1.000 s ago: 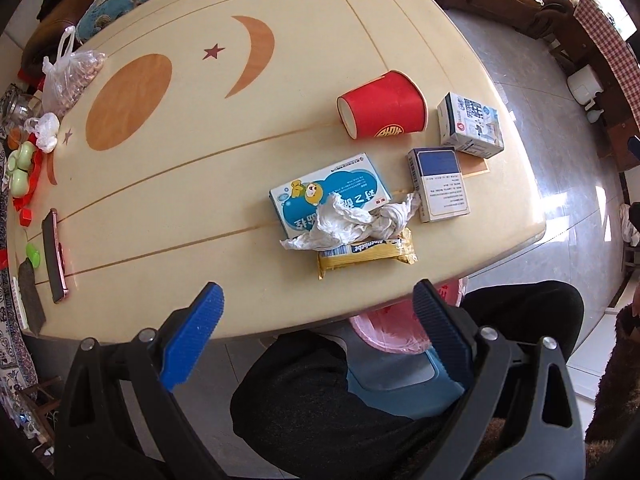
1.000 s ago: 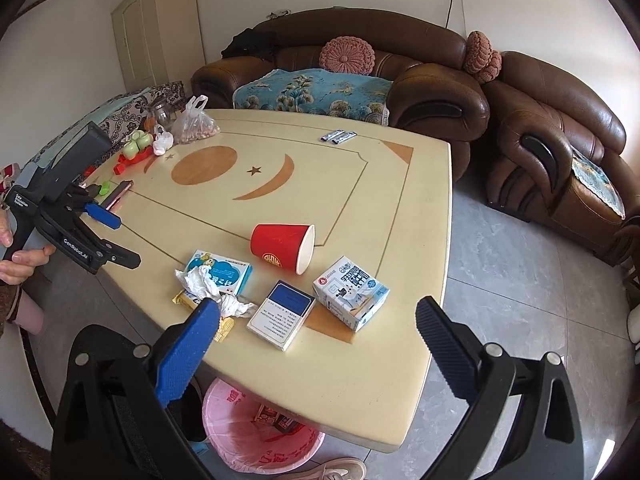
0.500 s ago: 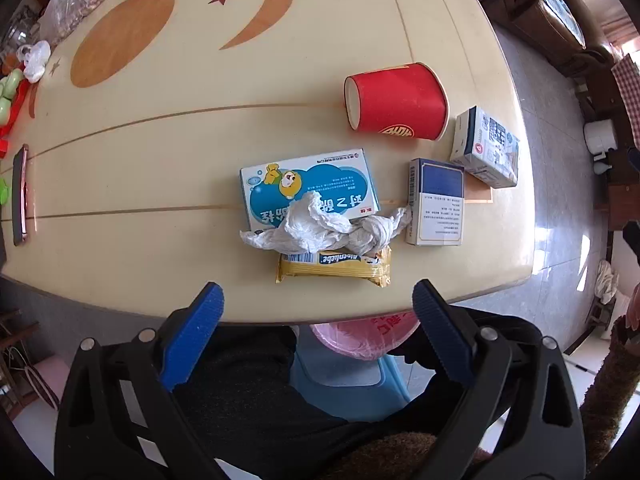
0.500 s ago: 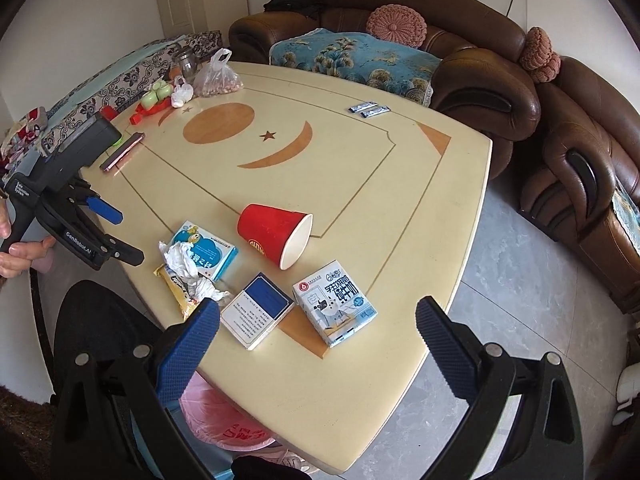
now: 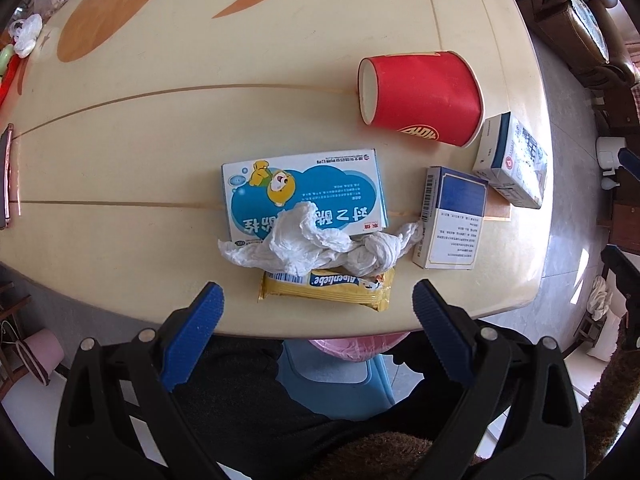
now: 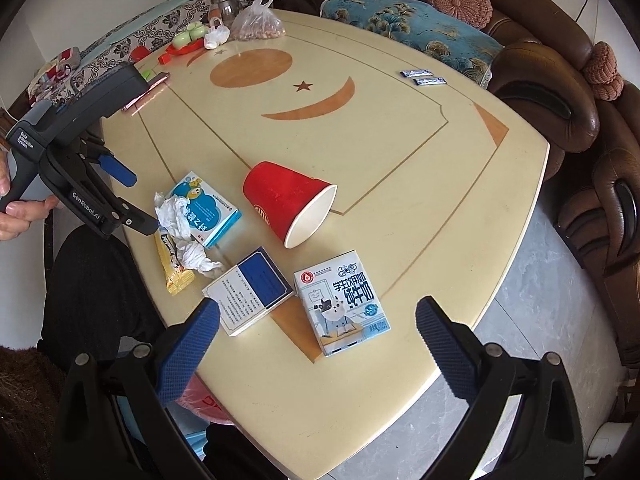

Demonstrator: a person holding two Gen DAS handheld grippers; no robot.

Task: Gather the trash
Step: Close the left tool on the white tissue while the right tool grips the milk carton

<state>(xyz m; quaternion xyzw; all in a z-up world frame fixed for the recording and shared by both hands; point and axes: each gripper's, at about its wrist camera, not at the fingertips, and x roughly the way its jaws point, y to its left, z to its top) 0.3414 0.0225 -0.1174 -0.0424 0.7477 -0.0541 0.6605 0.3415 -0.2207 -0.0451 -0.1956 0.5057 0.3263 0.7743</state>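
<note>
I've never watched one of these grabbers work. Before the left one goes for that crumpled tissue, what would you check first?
1. Left gripper open: ok, jaws wide, nothing held.
2. Crumpled tissue in the open: ok, lies on top of the cartoon box and yellow wrapper.
3. Tissue free of the wrapper: cannot tell.
4. Right gripper clear: ok, open, above the milk carton.
5. Pink bin within reach: ok, below the table edge.
</note>
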